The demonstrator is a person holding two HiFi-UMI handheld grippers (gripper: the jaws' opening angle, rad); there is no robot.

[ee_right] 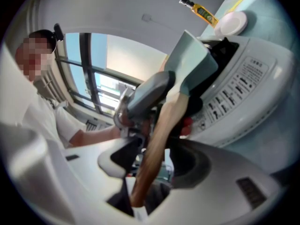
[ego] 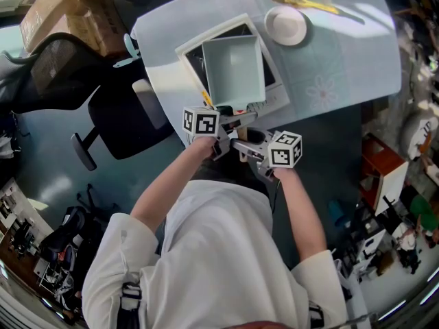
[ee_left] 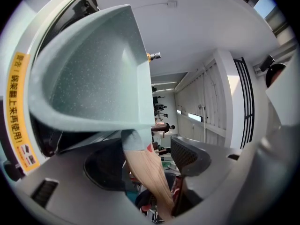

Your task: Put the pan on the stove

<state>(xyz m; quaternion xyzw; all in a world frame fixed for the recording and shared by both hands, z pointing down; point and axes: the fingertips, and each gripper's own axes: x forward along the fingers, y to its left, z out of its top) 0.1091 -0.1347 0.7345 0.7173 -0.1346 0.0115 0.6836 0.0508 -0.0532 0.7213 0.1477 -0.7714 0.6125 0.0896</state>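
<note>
One pan (ego: 233, 70) here - square, pale teal - sitting over the one stove (ego: 276, 100) on the table (ego: 350, 67); whether it rests on the glass or hangs just above it, I can't tell. Two grippers share its single wooden handle (ee_right: 159, 139). The left gripper (ego: 226, 125) is clamped on it nearer the pan, and the right gripper (ego: 248, 146) has its jaws closed on it further back - the two nearly touching. Beyond the stove stand one white bowl (ego: 286, 25) and one yellow bottle (ee_right: 204, 14). One black chair (ego: 116, 115) waits to the left.
</note>
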